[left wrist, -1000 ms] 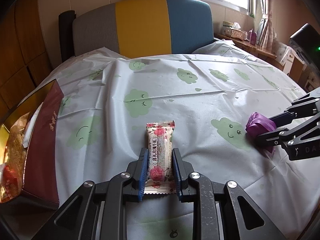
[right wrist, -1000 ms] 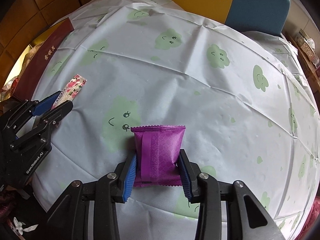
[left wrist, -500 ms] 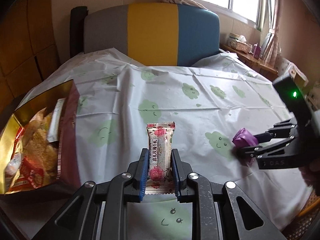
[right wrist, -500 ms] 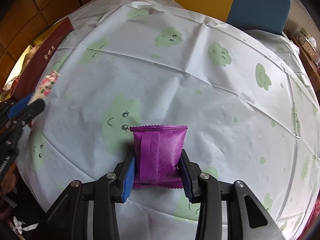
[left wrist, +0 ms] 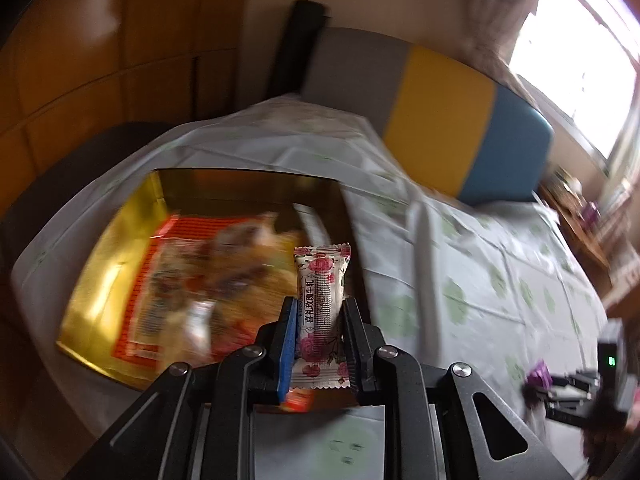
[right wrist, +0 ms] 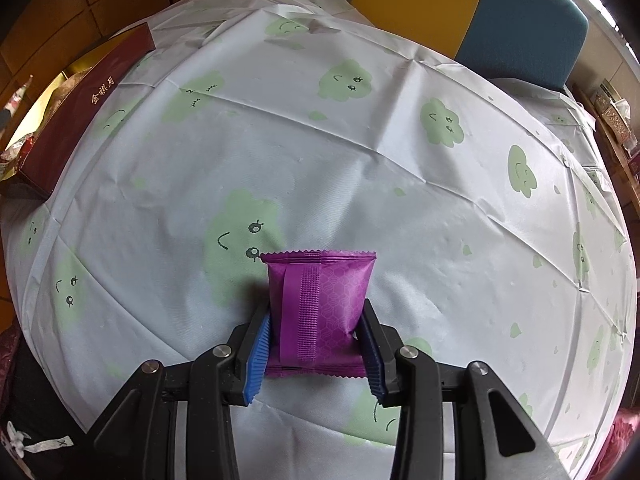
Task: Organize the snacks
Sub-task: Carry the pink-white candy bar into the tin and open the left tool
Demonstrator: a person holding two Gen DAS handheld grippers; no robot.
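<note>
My left gripper (left wrist: pixel 319 322) is shut on a white snack bar with pink roses (left wrist: pixel 321 300) and holds it in the air above the near right edge of an open gold-lined box (left wrist: pixel 104 276) that holds several snack packs. My right gripper (right wrist: pixel 316 332) is shut on a purple snack packet (right wrist: pixel 320 304) and holds it just above the tablecloth. The right gripper with its purple packet also shows at the far right of the left wrist view (left wrist: pixel 538 378). The box shows dark red from outside at the left of the right wrist view (right wrist: pixel 80 108).
The table carries a white cloth with green cloud faces (right wrist: pixel 360 152). A chair back in grey, yellow and blue (left wrist: pixel 440 108) stands behind the table. A window (left wrist: pixel 576 52) and a cluttered sideboard (left wrist: pixel 592 216) lie at the right.
My left gripper has swung left and up with the rose bar, from over the cloth to over the open box. My right gripper holds the purple packet almost where it was.
</note>
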